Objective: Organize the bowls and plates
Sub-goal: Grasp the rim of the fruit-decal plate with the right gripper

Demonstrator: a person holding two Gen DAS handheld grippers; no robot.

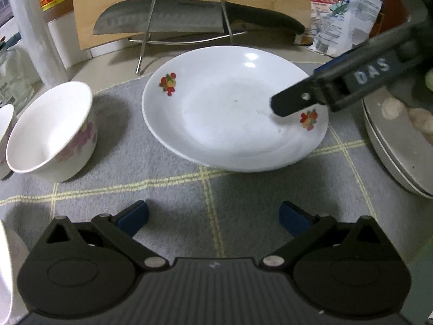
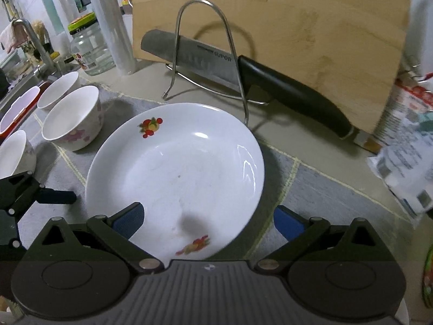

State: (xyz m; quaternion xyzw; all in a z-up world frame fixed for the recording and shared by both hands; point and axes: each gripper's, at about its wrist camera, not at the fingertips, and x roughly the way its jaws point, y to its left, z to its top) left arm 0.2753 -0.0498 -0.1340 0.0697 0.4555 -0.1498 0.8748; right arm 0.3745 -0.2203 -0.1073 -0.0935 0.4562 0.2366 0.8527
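Note:
A white deep plate [image 1: 232,108] with small red fruit prints lies on a grey checked cloth [image 1: 162,189]; it also shows in the right wrist view [image 2: 176,173]. My right gripper [image 2: 207,220] is open, its jaws on either side of the plate's near rim; one of its fingers [image 1: 297,103] shows over the plate's right side. My left gripper [image 1: 213,216] is open and empty over the cloth in front of the plate. A white bowl [image 1: 51,132] with pink flowers stands left of the plate, with two more bowls [image 2: 58,90] [image 2: 16,154] near it.
A knife [image 2: 243,73] rests in a wire rack [image 2: 205,54] against a wooden cutting board [image 2: 284,27] behind the plate. A metal pan [image 1: 400,135] sits at the right. A glass jar [image 2: 89,48], a film roll [image 2: 111,21] and packets [image 2: 406,146] stand around.

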